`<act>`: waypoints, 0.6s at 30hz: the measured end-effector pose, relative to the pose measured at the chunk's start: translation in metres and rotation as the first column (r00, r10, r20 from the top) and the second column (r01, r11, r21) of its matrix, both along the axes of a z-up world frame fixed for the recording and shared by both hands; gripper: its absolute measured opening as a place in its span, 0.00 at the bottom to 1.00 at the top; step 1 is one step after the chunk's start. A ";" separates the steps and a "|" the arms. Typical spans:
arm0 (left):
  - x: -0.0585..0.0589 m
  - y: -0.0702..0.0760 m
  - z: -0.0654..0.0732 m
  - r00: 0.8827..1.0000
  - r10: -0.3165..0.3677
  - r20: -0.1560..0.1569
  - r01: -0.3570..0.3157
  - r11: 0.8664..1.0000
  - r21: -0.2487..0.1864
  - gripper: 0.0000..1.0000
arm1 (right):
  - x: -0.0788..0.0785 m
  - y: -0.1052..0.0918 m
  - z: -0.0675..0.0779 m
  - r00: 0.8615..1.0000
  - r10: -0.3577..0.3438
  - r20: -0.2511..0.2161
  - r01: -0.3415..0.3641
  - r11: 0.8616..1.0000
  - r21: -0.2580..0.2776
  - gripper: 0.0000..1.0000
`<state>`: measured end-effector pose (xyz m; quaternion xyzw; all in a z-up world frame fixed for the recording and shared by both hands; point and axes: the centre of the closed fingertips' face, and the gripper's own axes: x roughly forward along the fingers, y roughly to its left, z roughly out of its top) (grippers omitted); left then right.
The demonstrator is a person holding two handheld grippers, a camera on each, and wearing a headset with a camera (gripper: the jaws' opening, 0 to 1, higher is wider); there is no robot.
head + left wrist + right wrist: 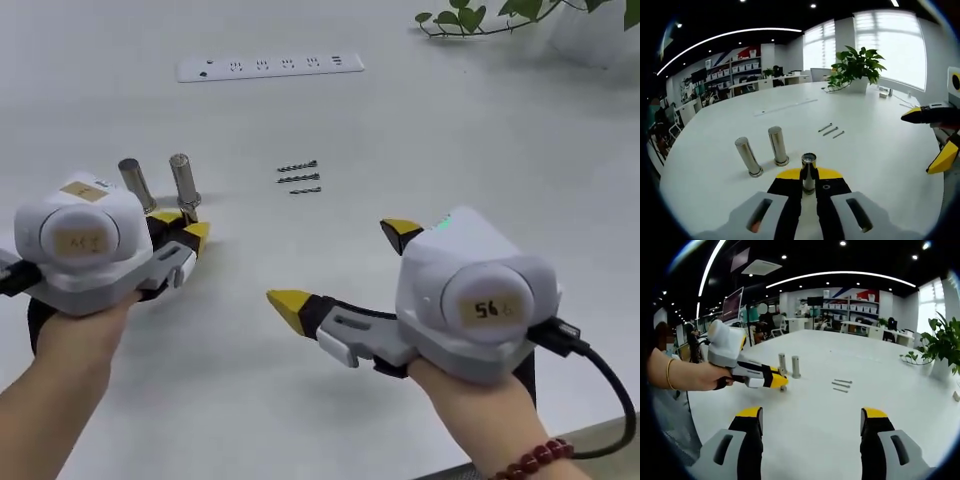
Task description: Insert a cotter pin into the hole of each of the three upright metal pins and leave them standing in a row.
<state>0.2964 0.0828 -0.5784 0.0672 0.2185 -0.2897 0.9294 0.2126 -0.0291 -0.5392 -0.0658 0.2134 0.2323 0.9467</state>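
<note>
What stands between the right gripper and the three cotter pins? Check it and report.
Nothing visible. The open right gripper faces the cotter pins across the table; the left gripper, shut on a metal pin, sits off to the side.

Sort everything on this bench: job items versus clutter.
Job: three shiny upright cylindrical metal pins, one clamped in the left gripper; three small thin grey cotter pins lying flat.
Clutter: long white power strip; leafy green potted plant.
</note>
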 end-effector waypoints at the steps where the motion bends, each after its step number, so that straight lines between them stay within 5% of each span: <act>1: -0.001 -0.001 -0.001 1.000 0.001 -0.003 -0.001 1.000 0.000 0.06 | 0.000 0.000 0.000 1.000 0.001 0.000 -0.001 1.000 0.000 0.78; 18: -0.004 -0.001 -0.003 1.000 0.003 -0.005 -0.003 1.000 -0.004 0.06 | 0.001 -0.003 -0.001 1.000 -0.008 -0.014 0.008 1.000 0.010 0.76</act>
